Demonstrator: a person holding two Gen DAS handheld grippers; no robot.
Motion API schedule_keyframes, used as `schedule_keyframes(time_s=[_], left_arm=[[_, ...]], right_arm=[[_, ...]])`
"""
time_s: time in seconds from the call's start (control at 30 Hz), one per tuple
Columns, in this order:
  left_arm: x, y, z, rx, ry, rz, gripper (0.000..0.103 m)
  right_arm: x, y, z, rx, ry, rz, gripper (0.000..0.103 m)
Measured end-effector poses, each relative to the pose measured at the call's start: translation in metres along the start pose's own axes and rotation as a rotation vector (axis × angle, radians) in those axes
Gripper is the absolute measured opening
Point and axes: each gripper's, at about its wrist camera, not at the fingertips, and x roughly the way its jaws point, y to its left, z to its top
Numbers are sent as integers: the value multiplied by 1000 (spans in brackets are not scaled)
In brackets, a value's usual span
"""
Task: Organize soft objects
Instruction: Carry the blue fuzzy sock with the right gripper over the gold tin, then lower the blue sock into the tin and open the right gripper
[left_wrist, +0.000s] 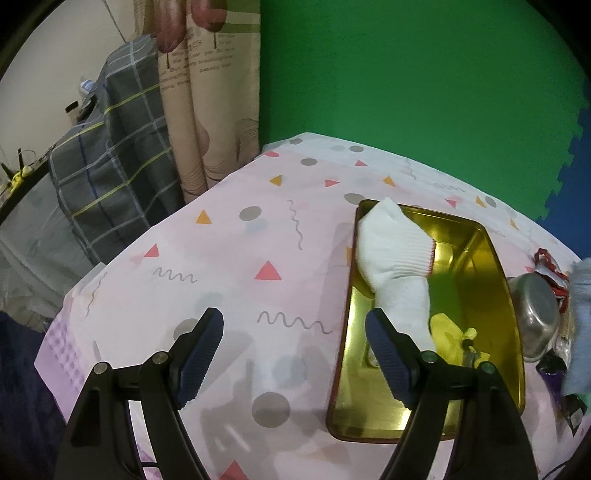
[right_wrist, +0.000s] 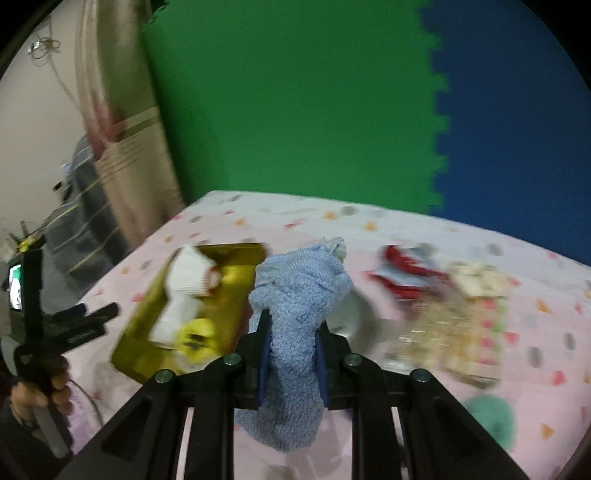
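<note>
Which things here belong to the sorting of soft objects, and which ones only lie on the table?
Belonging to the job:
- blue sock, clamped in the right gripper
- white sock, lying in the gold tray
- yellow soft item in the tray
- left gripper, open

Only lying there:
- metal bowl
- red and white cloth item
- patterned packet

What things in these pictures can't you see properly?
- Yellow item in the shiny gold metal tray: left wrist view, half covered by the white sock and the left gripper.
- Red, patterned pile: right wrist view, motion blur.
- Silver metal bowl: left wrist view, upside down, contents hidden.
- Fluffy blue cloth: the right gripper hides its middle.
</note>
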Motion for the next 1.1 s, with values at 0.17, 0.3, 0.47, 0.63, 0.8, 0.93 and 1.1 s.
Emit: schedule_keyframes(time_s=[0.17, 0.3, 0.47, 0.63, 0.8, 0.93, 1.1], left_arm=[[5, 4, 0, -1, 4, 27, 77], [6, 6, 0, -6, 11, 24, 77], [7, 6, 1, -1, 10, 20, 77], [8, 5, 1, 8, 10, 23, 77], [7, 3, 0, 17, 8, 21, 77], [8, 0, -1, 27, 9, 21, 77], [8, -1, -2, 30, 9, 22, 77]], right_arm=[[36, 40, 5, -29, 45, 71, 20], [56, 59, 6, -48, 78, 97, 20], [81, 75, 5, -48, 125, 118, 20], [95, 82, 2, -56, 152, 121, 20], [102, 83, 0, -58, 163, 116, 23], [105, 83, -2, -57, 170, 110, 24], [100, 81, 0, -59, 151, 83, 48]])
